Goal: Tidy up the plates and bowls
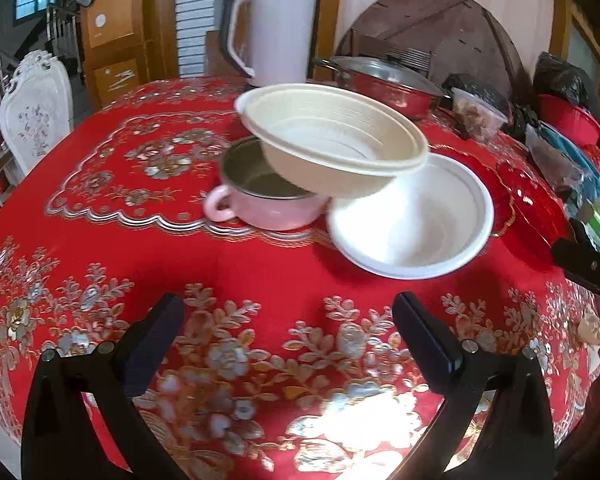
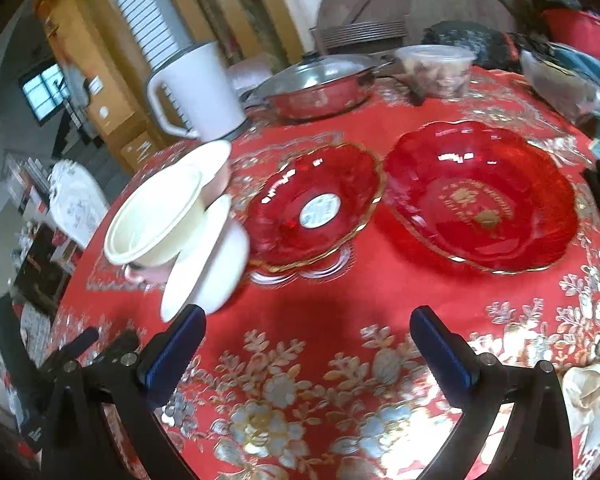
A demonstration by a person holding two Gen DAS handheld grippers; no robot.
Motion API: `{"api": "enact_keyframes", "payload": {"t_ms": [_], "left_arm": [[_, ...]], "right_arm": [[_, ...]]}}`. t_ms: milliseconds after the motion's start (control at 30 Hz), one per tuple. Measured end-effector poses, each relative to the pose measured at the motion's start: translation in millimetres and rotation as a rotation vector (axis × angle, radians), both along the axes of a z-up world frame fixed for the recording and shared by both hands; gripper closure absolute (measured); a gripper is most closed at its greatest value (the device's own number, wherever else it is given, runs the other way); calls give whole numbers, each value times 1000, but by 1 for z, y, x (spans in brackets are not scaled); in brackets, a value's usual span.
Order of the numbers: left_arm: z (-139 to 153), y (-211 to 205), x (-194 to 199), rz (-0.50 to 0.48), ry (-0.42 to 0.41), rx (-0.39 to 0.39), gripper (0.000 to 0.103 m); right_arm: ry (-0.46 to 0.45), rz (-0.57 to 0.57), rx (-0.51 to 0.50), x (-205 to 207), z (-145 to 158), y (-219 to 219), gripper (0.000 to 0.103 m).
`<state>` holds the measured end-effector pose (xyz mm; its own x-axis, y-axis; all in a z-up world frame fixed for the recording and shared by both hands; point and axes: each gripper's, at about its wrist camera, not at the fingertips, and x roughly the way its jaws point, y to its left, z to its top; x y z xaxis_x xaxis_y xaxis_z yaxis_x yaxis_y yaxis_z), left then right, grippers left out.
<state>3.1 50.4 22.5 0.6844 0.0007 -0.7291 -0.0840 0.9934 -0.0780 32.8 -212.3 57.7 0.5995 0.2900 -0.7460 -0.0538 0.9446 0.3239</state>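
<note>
Cream bowl (image 1: 332, 140) sits tilted ahead of the left gripper (image 1: 288, 340), propped on the pink handled pot (image 1: 260, 196) and the white bowl (image 1: 416, 220) just right of it. Both grippers hover wide apart, holding nothing. Ahead of the right gripper (image 2: 308, 348), two red glass dishes (image 2: 312, 208) (image 2: 480, 196) lie side by side on the red tablecloth (image 2: 340, 300).
</note>
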Motion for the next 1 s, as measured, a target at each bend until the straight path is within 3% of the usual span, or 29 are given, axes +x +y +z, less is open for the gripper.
{"api": "enact_keyframes", "payload": {"t_ms": [100,200,400,600,933,1000], "left_arm": [[5,9,2,0,6,-30,0],[18,21,4,25,-14,-53,0],[43,32,17,71,-51,17,0],[51,28,47,58,-36,63,0],[46,21,84,44,18,77,0],[44,18,88,38,25,82,0]], "right_arm": [[20,23,46,6,2,-1,0],[-19,69,60,14,22,9,0],[-55,153,11,62,46,50,0],[-1,241,-44,110,35,94,2],[121,301,53,161,1,109,2],[153,321,63,166,-7,114,9]]}}
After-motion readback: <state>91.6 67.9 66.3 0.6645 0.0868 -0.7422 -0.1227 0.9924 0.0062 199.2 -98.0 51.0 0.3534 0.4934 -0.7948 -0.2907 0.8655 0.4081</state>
